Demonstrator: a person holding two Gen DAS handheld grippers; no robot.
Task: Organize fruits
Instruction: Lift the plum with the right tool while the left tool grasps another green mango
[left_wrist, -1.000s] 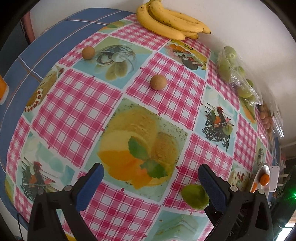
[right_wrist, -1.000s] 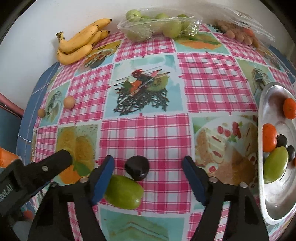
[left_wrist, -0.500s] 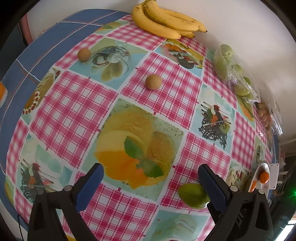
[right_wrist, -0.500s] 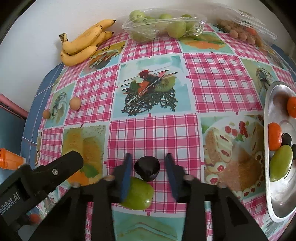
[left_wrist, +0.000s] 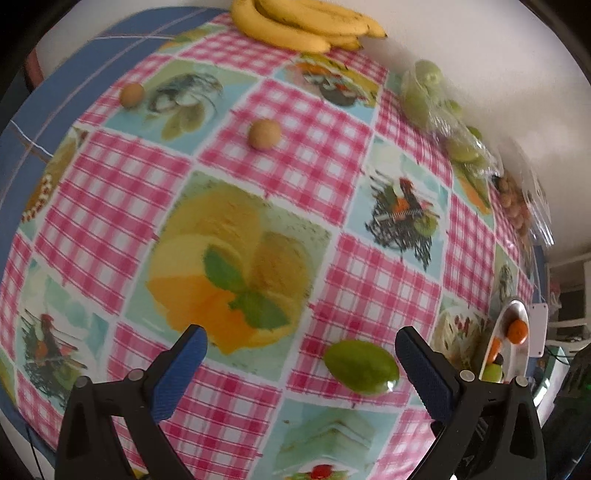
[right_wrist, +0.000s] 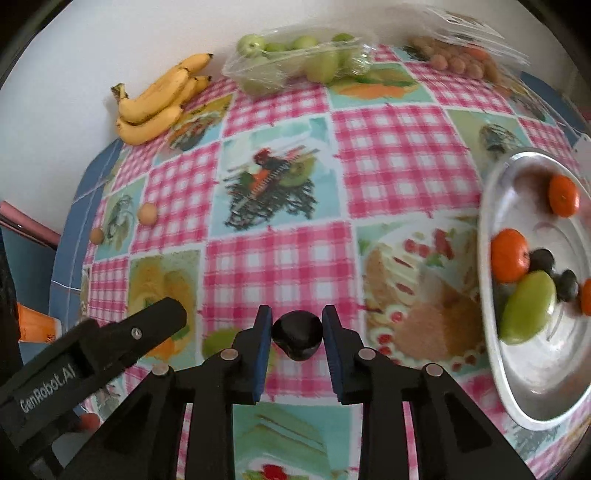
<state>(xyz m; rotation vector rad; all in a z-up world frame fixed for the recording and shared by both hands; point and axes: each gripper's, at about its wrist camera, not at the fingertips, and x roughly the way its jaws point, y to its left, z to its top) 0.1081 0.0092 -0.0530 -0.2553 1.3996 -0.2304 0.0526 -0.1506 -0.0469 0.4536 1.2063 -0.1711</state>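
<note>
Tabletop: checked cloth with food prints, wall on the far side

Metal bowl at right edge, holding oranges, dark plums and a green fruit; judged to be the collecting spot

Along the far side: bananas, bag of green fruit, bag of small brown fruit

Loose green fruit near, just inside the right finger of the left tongs; those stand wide apart, nothing between the pads

Two small tan fruits far left, well apart from both tongs

Right tongs clamped on a dark plum, both pads pressing its sides

Step, as judged: plum gripped, transfer to bowl pending. Next move calls for carrying right, over the rim, and releasing low so it neither bounces nor knocks the fruit already inside
</note>
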